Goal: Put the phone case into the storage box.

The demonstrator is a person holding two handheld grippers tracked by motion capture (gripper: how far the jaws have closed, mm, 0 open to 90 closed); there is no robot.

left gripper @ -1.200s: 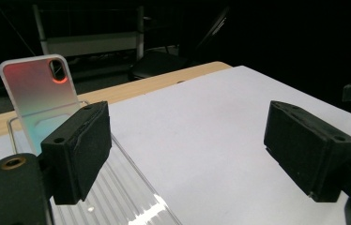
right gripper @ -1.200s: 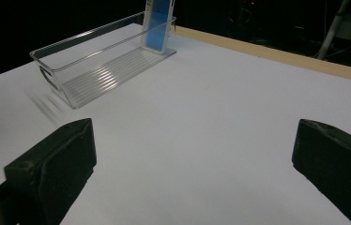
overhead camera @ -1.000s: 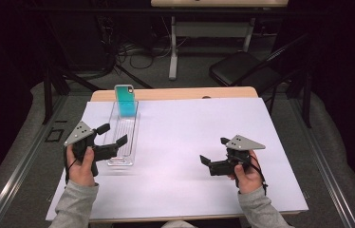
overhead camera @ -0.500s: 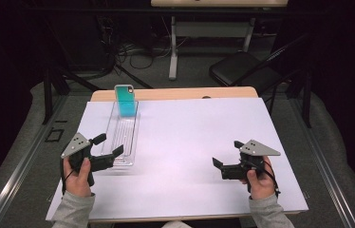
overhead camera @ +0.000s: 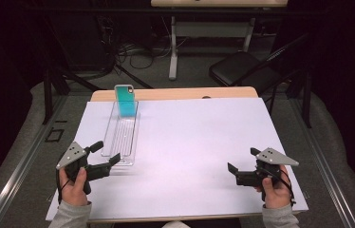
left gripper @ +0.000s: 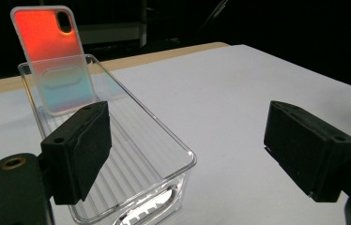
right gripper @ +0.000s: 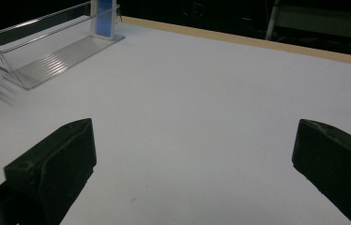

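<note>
Two grippers, left (overhead camera: 105, 156) and right (overhead camera: 240, 165), both gaping and empty; teal phone case (overhead camera: 125, 100) leans upright in clear ribbed plastic tray (overhead camera: 118, 142) on white worktop (overhead camera: 199, 137). Approach the tray's near end squarely.

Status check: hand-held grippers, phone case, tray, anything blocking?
Left hand-held gripper open at the clear tray's near end, holding nothing. Right hand-held gripper open, over bare table. Phone case leaning upright at tray's far end. Nothing in the way.

Both hands hold grippers low, left gripper (overhead camera: 102, 156) and right gripper (overhead camera: 242, 161) with fingers spread wide
</note>
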